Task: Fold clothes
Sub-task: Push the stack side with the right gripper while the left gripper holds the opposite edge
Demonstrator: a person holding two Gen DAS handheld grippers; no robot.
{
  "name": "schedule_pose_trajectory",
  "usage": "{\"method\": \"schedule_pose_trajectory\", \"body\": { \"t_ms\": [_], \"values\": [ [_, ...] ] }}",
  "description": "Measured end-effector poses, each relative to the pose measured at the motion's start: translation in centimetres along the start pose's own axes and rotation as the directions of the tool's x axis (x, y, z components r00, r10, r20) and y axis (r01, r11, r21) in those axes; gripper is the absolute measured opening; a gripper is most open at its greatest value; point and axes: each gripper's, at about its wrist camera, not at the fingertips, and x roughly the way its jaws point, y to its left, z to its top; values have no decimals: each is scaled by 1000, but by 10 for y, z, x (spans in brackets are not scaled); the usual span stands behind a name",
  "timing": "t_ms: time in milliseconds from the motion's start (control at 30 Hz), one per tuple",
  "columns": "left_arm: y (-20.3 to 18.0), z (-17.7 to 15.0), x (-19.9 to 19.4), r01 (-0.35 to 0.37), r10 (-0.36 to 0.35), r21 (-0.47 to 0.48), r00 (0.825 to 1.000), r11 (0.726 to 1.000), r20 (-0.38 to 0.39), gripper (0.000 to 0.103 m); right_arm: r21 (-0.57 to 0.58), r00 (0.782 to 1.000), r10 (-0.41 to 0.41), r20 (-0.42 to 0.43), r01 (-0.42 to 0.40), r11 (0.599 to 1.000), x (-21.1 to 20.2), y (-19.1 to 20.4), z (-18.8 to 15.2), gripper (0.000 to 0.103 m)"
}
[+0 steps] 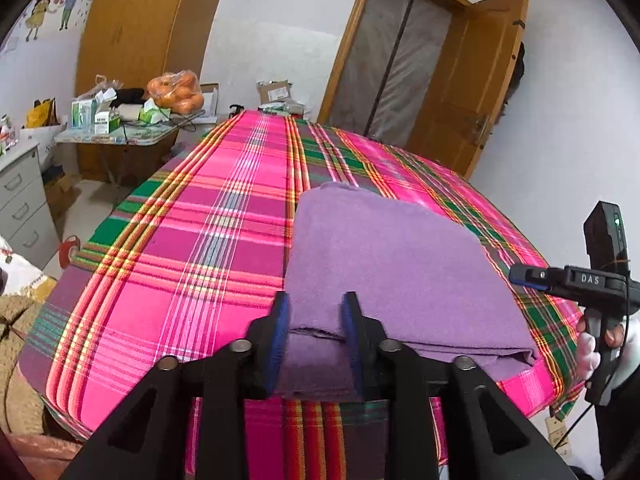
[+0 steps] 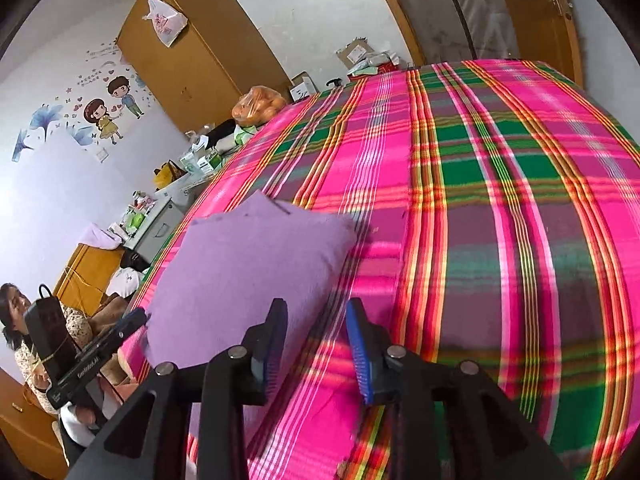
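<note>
Folded purple cloth (image 1: 392, 280) lies flat on the plaid bedsheet (image 1: 192, 232), at the sheet's near edge toward its right corner in the left wrist view; layered fold edges face the camera, one corner hangs just past the near edge.

Left gripper (image 1: 314, 338): level, pointing straight across the surface from the near edge. Blue-padded fingers (image 1: 280, 328) spread apart, straddling the near left corner of the cloth; stacked layers sit in the gap between the pads. Cannot tell if the pads touch the fabric; jaws not clamped.

Right gripper (image 2: 316, 344): tilted, pointing across the sheet from the cloth's right side. Fingers (image 2: 360, 356) parted, nothing between them but sheet; left finger overlaps the cloth's right edge in the right wrist view, contact unclear. In the left wrist view the same tool shows at the right frame edge, off the sheet's right edge, held by a hand in a white glove (image 1: 608, 344) wrapped around the handle.

Right wrist view also shows the left tool at lower left, blue tip at the cloth's near edge, a person (image 2: 24, 332) behind it.

Background: side table (image 1: 120, 136) past the far left edge with a bag of oranges (image 1: 176, 92) and boxes, wooden wardrobe (image 1: 132, 28), wooden door (image 1: 472, 92) open, grey drawer unit (image 1: 20, 208).
</note>
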Motion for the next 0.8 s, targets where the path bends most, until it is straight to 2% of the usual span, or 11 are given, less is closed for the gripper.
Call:
{"method": "schedule_pose_trajectory", "body": {
  "t_ms": [33,100,233,267,433,533,800],
  "values": [
    [-2,1,-1,-1,1,3,1000,1000,5,47,-2,1000,5,-3,-5,1000,-2,0,-3,36],
    [-6,4,-3,-11,11,12,1000,1000,9,49,-6,1000,11,-8,-11,1000,-4,2,-8,37],
    [-12,7,-5,-38,38,27,999,999,6,56,-7,999,28,-20,-28,1000,-4,6,-11,53],
    [-13,8,-5,-46,46,30,999,998,3,57,-7,999,31,-23,-31,999,-4,6,-11,54],
    [-15,9,-2,-72,73,43,997,997,-31,60,-5,999,35,-30,-35,999,-7,9,-14,56],
    [-17,11,0,-75,77,57,996,996,-46,67,-4,999,35,-37,-35,999,-7,10,-15,57],
    [-21,22,-3,-68,71,91,997,994,-34,73,36,997,55,-52,-53,998,-7,10,-17,59]
  ]
}}
